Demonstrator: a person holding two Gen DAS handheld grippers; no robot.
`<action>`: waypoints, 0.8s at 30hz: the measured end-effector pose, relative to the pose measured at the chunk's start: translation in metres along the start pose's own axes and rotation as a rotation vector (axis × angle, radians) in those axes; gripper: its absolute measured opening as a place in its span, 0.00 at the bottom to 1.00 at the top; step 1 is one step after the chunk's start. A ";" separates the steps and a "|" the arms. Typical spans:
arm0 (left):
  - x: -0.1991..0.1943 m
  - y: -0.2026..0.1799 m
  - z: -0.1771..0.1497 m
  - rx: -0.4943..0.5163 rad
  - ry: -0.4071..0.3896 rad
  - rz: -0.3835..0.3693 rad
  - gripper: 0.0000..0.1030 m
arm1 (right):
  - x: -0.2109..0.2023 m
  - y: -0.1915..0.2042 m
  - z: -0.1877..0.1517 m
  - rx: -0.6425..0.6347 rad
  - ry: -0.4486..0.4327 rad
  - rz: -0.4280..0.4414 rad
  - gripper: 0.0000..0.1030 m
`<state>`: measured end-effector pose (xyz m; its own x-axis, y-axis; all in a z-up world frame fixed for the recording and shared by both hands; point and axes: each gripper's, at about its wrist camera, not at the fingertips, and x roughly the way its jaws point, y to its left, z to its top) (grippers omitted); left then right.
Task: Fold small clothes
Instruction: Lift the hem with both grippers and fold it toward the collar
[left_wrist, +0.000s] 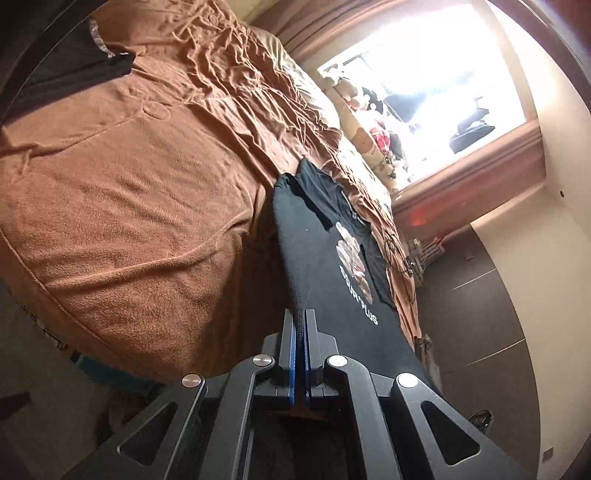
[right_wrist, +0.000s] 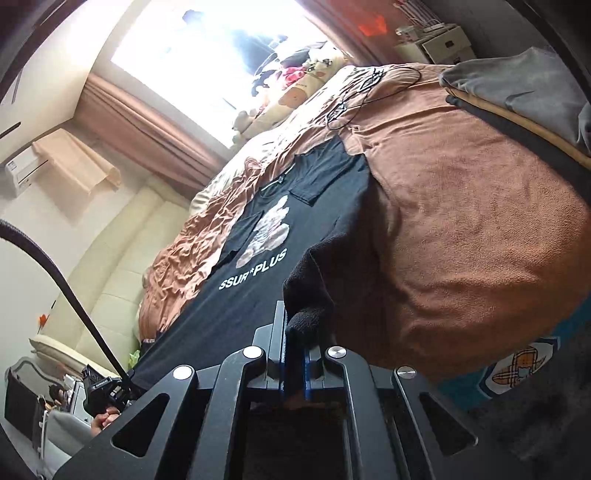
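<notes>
we see a black t-shirt (left_wrist: 332, 266) spread over the brown bed (left_wrist: 129, 206), its near hem pinched by our left hand-held gripper (left_wrist: 300, 321) and right hand-held gripper (right_wrist: 295, 332), both clamped on it.

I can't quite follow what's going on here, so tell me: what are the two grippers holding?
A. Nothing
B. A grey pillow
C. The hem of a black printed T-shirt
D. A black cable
C: the left gripper and the right gripper are each shut on the near edge of the black printed T-shirt, which stretches away over the brown fleece bed cover.
</notes>
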<state>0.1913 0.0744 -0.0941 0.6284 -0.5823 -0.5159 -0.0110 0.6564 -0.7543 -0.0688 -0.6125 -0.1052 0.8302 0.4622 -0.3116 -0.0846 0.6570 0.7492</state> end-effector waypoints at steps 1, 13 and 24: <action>-0.005 0.001 -0.002 0.001 -0.003 -0.002 0.02 | 0.000 0.002 -0.001 -0.004 0.003 0.003 0.03; -0.068 0.012 -0.034 0.023 -0.037 -0.002 0.02 | -0.036 0.025 -0.018 -0.051 0.004 0.029 0.03; -0.137 -0.007 -0.042 0.036 -0.133 -0.076 0.02 | -0.083 0.044 -0.016 -0.114 -0.071 0.095 0.03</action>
<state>0.0732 0.1297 -0.0356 0.7239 -0.5640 -0.3973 0.0674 0.6310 -0.7729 -0.1507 -0.6122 -0.0557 0.8522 0.4845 -0.1973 -0.2232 0.6778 0.7006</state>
